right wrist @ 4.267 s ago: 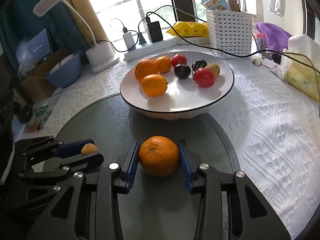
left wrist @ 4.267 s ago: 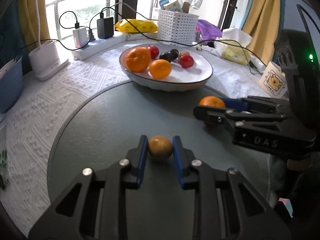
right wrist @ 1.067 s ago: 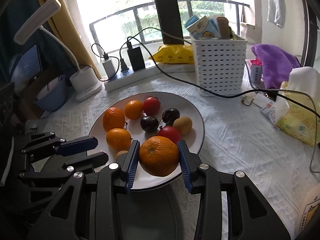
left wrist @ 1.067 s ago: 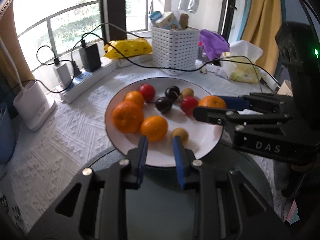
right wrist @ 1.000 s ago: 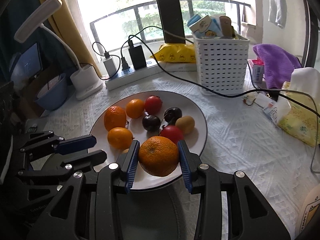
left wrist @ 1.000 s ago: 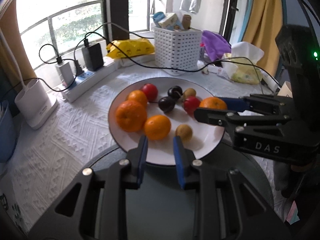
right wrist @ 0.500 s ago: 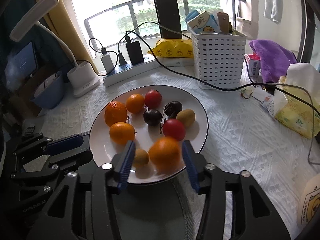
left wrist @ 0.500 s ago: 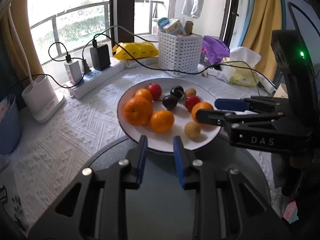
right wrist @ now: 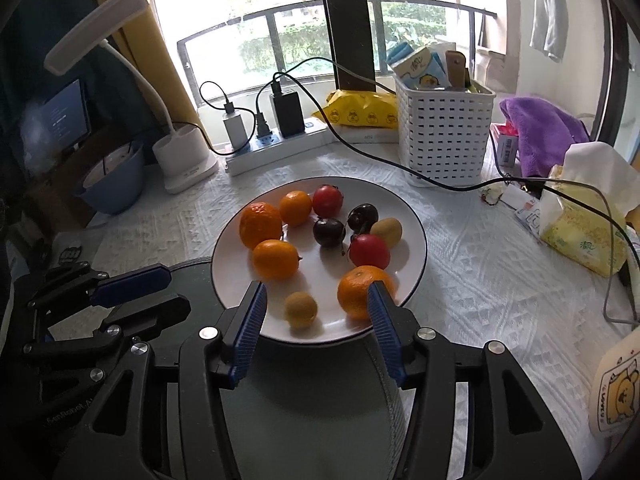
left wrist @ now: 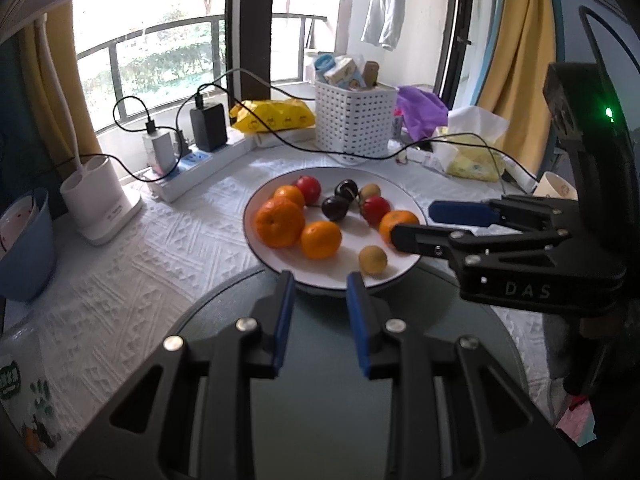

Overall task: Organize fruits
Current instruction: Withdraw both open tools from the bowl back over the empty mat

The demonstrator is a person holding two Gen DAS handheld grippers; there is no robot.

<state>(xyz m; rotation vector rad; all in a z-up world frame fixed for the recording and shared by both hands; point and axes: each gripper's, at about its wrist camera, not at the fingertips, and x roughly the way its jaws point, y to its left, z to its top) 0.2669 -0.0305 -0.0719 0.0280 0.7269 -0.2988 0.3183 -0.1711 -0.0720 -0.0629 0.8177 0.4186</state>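
Note:
A white plate (right wrist: 408, 216) holds several fruits: oranges, red and dark round fruits, and small brown-yellow ones. The orange (right wrist: 360, 290) and the small yellow-brown fruit (right wrist: 301, 309) lie at the plate's near edge. My right gripper (right wrist: 316, 308) is open and empty just above the near rim. It also shows in the left wrist view (left wrist: 420, 226), beside the orange (left wrist: 394, 222). My left gripper (left wrist: 320, 300) is open and empty over the dark round mat (left wrist: 320, 400), short of the plate (left wrist: 404, 200).
A white basket (right wrist: 442, 136), power strip with chargers (right wrist: 276, 148), yellow packet (right wrist: 360, 114), tissue pack (right wrist: 588, 216), purple cloth (right wrist: 540, 128), desk lamp base (right wrist: 184, 160) and blue bowl (right wrist: 114, 184) ring the plate. A cable (right wrist: 440, 184) crosses behind it. A paper cup (right wrist: 616, 392) stands at right.
My right gripper opened and left the orange on the plate, then drew back. My left gripper, having left the small fruit on the plate, drew back over the mat.

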